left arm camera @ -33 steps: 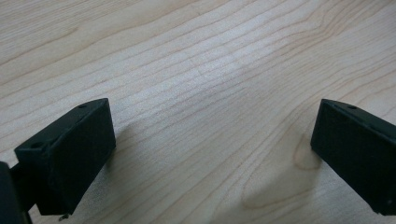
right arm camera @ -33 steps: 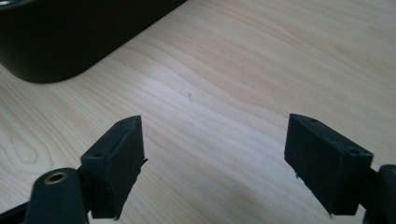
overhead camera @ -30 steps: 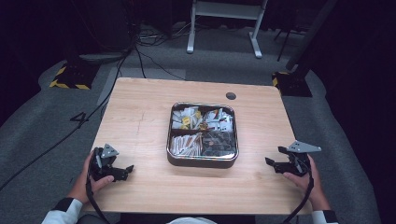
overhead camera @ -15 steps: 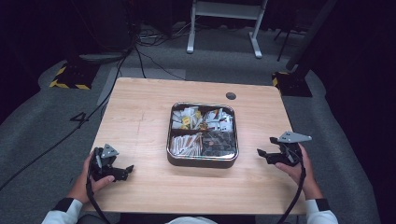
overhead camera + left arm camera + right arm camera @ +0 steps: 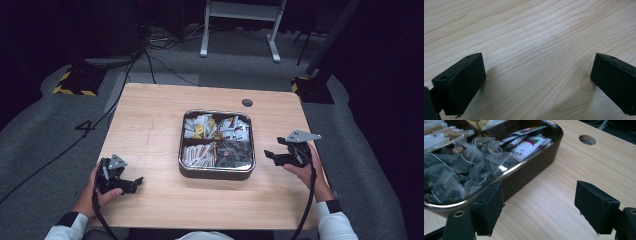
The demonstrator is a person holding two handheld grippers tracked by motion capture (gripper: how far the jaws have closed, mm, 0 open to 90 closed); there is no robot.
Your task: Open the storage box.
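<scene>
Right gripper (image 5: pixel 272 156) jaws spread wide, nothing between them but bare tabletop (image 5: pixel 554 202). Tin (image 5: pixel 524 173) sits just beside and ahead of one jaw, its rim at that jaw's tip; cannot tell if touching. Tea bags (image 5: pixel 456 175) fill the compartment nearest that jaw, sachets (image 5: pixel 529 142) the one beyond. Round hole (image 5: pixel 587 139) in the tabletop far ahead of the other jaw. Left gripper (image 5: pixel 131 183) jaws also wide apart, empty, low over plain wood, well apart from the tin.
</scene>
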